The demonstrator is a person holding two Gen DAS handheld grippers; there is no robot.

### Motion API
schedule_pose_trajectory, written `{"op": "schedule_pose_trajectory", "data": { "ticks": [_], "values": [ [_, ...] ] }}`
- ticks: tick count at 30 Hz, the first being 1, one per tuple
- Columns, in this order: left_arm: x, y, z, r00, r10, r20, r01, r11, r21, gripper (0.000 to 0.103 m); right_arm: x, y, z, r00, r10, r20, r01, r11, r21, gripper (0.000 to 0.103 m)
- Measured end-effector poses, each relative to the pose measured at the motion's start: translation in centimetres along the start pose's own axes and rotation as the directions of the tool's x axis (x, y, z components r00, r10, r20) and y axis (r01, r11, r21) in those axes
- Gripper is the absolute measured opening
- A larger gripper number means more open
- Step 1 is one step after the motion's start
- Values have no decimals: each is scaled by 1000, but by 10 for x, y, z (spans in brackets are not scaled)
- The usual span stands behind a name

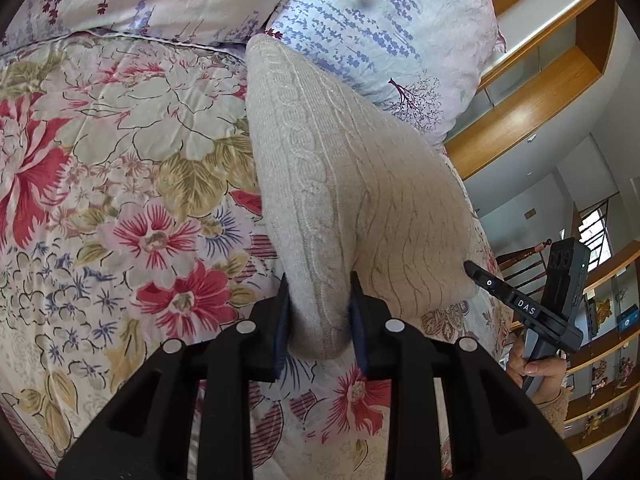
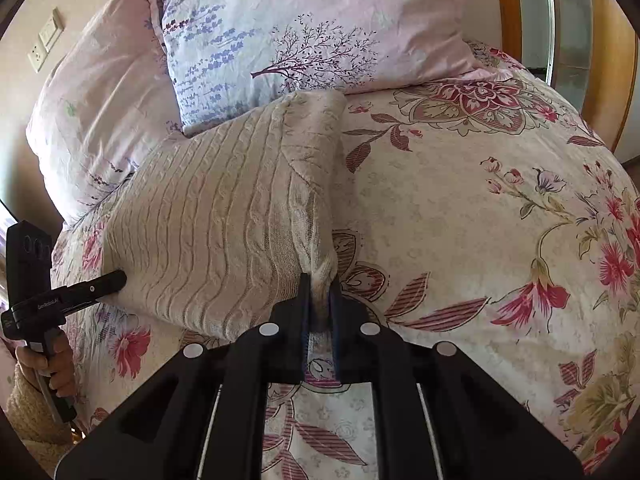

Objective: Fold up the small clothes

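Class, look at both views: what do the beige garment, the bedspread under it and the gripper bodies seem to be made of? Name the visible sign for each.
Garment: probably knitted wool or acrylic, matte; cable ribs and stitch rows show.
Bedspread: likely thin woven cotton or polyester, with a faint sheen, a printed floral pattern and fine crinkles.
Left gripper and right gripper: apparently matte black moulded plastic, smooth-faced.

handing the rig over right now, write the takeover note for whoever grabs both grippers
Left gripper: shut on a bunched edge of the beige knit garment.
Right gripper: shut on another bunched edge of the same garment, at its opposite near corner.
Where things are: the garment lies on the floral bedspread, its far end up against the lavender-print pillow. It looks already doubled over lengthwise, though the layers are hard to count.
Left to do: probably carry both held corners toward the pillow end to fold it again, lay it flat, then release.
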State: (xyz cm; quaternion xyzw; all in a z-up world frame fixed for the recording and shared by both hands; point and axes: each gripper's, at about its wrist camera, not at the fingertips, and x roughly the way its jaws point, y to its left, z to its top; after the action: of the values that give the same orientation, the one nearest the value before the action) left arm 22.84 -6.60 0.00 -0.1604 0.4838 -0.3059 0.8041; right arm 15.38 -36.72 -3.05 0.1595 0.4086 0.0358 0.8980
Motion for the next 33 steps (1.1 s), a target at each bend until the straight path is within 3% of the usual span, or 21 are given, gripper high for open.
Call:
{"op": "schedule_pose_trajectory", "data": {
  "ticks": [2, 3, 5, 6, 7, 9, 14, 20, 24, 26, 27, 29, 31, 33],
  "values": [
    [-5, -1, 4, 1000, -23, -5, 23, 1000, 6, 43, -8, -4, 4, 998, 58, 6, -58, 998, 30, 15],
    [-12, 0, 6, 999, -38, 7, 38, 999, 4, 57, -13, -7, 8, 995, 97, 16, -98, 994, 52, 23],
    [-28, 3, 15, 995, -80, 63, 80, 997, 3, 73, -23, -16, 16, 988, 145, 55, -150, 984, 96, 44],
    [-36, 4, 22, 992, -93, 90, 93, 996, 3, 78, -26, -21, 22, 982, 175, 72, -183, 975, 126, 61],
    [-43, 6, 29, 988, -105, 114, 106, 994, -5, 81, -26, -26, 28, 972, 218, 83, -229, 961, 155, 72],
    [-47, 10, 44, 984, -127, 121, 133, 990, -40, 87, -18, -33, 42, 954, 288, 78, -298, 932, 207, 77],
    [-18, 18, 73, 991, -109, 74, 117, 987, -107, 86, 28, -41, 72, 945, 325, -28, -301, 903, 305, 77],
    [12, 25, 87, 993, -118, 26, 120, 979, -164, 74, 72, -42, 79, 925, 353, -138, -291, 895, 338, 76],
    [30, 32, 91, 989, -147, -6, 143, 970, -198, 67, 86, -33, 78, 895, 415, -161, -352, 881, 316, 76],
    [34, 30, 93, 989, -149, 0, 146, 969, -199, 65, 92, -28, 77, 881, 443, -169, -383, 875, 298, 70],
    [35, 29, 94, 989, -149, -2, 146, 969, -197, 65, 97, -25, 76, 870, 459, -182, -396, 868, 299, 58],
    [37, 28, 95, 988, -151, 1, 149, 969, -197, 64, 101, -23, 74, 863, 473, -176, -410, 860, 305, 51],
    [38, 31, 94, 986, -166, 9, 165, 964, -210, 55, 106, -24, 70, 846, 507, -165, -436, 835, 335, 36],
    [36, 34, 93, 982, -186, 24, 187, 956, -226, 42, 106, -23, 68, 841, 522, -139, -449, 819, 359, 33]
  ]
}}
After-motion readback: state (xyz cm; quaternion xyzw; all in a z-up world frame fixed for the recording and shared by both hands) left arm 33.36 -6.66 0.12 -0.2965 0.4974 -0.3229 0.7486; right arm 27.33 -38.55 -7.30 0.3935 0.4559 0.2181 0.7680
